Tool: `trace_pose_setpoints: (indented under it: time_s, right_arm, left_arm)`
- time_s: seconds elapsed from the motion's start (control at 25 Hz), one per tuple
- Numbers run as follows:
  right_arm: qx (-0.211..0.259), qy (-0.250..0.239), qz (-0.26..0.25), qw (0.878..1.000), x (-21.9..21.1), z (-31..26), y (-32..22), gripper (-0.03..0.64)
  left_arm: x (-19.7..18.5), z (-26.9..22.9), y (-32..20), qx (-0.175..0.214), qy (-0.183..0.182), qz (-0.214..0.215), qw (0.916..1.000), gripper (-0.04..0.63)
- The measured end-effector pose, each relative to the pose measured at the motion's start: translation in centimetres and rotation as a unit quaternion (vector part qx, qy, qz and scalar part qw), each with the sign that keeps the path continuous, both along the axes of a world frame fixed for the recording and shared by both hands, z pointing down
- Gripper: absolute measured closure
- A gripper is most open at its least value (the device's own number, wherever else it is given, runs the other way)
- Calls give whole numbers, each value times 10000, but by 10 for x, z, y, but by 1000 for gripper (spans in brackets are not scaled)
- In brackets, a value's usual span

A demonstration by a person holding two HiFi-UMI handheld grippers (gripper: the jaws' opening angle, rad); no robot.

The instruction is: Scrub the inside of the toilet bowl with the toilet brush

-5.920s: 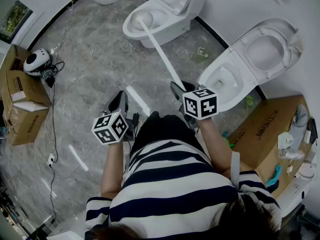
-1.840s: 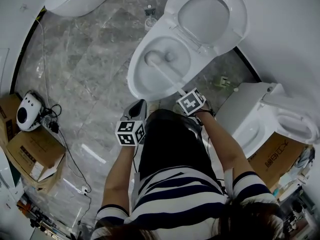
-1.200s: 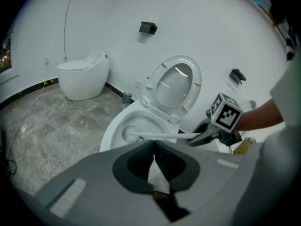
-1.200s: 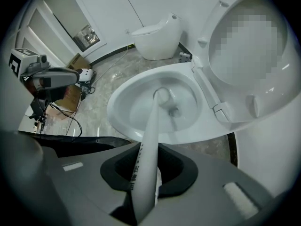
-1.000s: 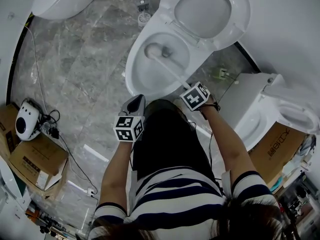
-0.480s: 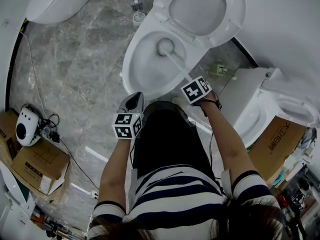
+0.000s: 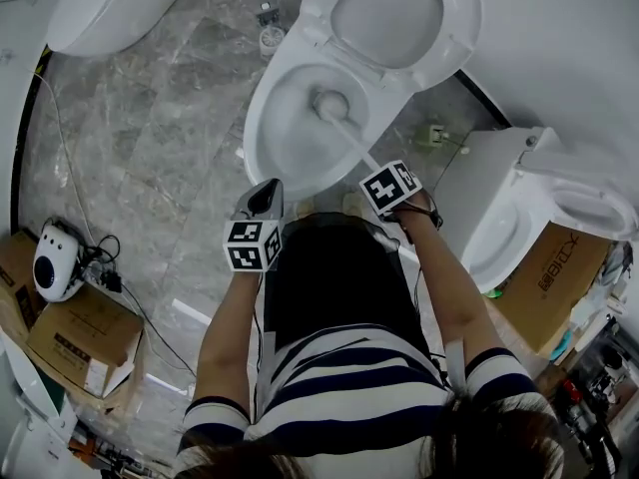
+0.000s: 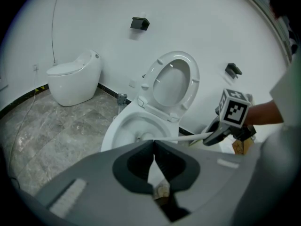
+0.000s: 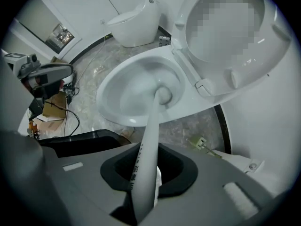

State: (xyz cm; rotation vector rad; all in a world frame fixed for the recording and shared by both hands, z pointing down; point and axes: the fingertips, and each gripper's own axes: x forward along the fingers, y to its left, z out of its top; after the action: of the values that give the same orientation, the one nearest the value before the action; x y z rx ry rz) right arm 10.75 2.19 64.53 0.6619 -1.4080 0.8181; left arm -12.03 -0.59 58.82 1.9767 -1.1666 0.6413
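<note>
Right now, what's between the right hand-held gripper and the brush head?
Only the brush's white handle, crossing the toilet bowl rim, clearest in the right gripper view.

You cannot read any word or number in full here. In your right gripper view, dark printed characters run along the white toilet brush handle (image 9: 137,171) at 6 o'clock, too blurred to read. In the head view, the tan cardboard box (image 7: 559,267) at 3 o'clock carries dark print, too small to make out. The second cardboard box (image 7: 75,342) at 8 o'clock has a pale label, also unreadable. The left marker cube (image 7: 252,246) and the right marker cube (image 7: 390,188) show black-and-white square patterns, not letters.
</note>
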Motion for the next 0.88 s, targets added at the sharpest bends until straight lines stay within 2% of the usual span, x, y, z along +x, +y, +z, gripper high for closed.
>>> trace_pose_setpoints:
  time_s: [0.32, 0.64, 0.88]
  right_arm:
    - [-286, -214, 276, 9990, -13, -8, 35, 535]
    - [-431, -468, 429, 9971, -44, -16, 63, 535]
    - [-595, -988, 664, 9911, -72, -13, 69, 534]
  left_arm:
    - [-10, 2, 8, -52, 50, 22, 10000, 595]
    - [-28, 5, 19, -136, 86, 12, 9999, 595]
    - [-32, 8, 28, -219, 24, -60, 9997, 595]
